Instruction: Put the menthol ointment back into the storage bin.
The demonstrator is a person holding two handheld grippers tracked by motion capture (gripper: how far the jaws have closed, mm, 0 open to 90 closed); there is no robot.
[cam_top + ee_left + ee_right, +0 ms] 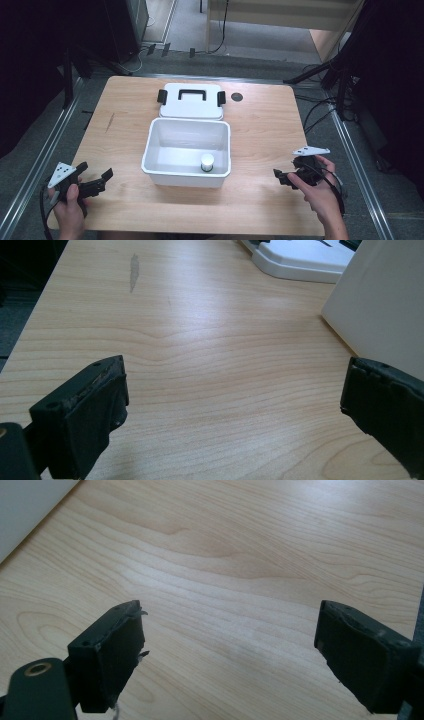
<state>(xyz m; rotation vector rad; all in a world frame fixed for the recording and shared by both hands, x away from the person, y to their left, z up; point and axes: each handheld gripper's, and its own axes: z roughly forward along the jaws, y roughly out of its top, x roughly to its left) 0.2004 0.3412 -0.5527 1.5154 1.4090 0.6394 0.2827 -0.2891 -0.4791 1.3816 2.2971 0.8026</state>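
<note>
White bin sits at tabletop centre, small jar inside at its 6 o'clock wall; lid lies at 12 o'clock. Left gripper and right gripper: jaws wide, empty. Risk: lid, one-sidedly lifted, could tilt and slip.

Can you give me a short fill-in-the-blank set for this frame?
1. The small jar stands inside the white ____.
2. The lid lies on the table ____ the box, at its far side.
3. The left gripper and right gripper both have ____ jaws with nothing between them.

Missing words: box; behind; open
</note>
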